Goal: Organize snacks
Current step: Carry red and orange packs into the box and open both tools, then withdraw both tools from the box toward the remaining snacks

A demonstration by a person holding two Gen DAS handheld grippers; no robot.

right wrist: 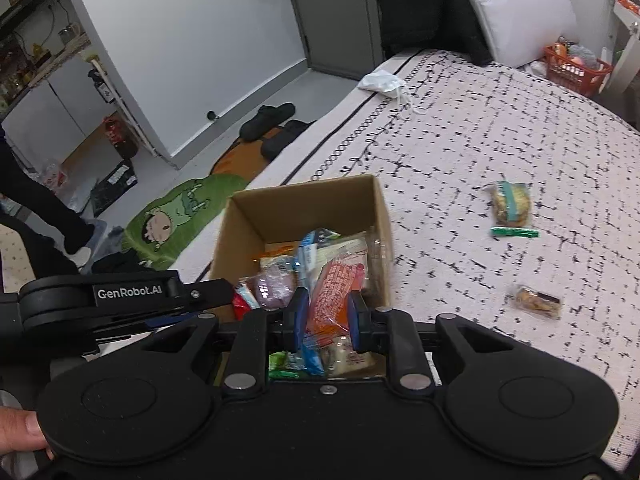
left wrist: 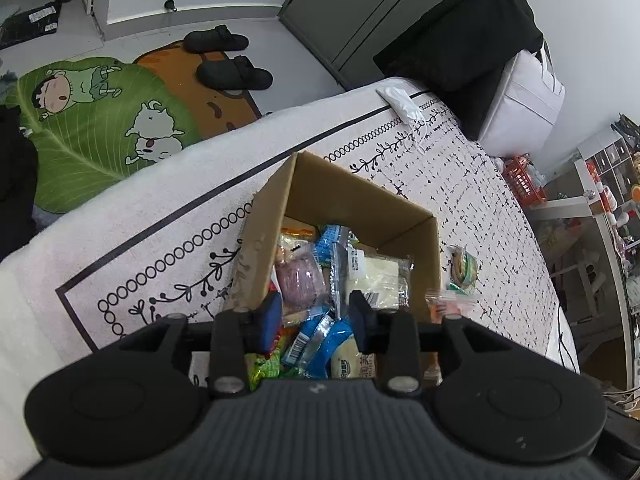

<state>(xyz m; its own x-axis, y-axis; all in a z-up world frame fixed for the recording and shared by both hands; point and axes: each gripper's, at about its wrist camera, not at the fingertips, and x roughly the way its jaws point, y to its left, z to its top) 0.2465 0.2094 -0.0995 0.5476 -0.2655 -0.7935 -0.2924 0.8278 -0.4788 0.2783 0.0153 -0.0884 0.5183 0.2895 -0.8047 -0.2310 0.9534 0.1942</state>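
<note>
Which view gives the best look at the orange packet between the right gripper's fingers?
The right wrist view: the orange packet stands clamped in the right gripper, above the box, with its print facing the camera. The left wrist view shows only a blurred orange scrap past the box's right wall.

A bed [right wrist: 460,152] with a white cover printed in black dashes and a vine border carries an open cardboard box [right wrist: 276,208] of snacks near its edge. Two wrapped snacks [right wrist: 512,204] lie loose on the cover, and a crumpled white mask [right wrist: 380,81] lies by the far edge.
</note>
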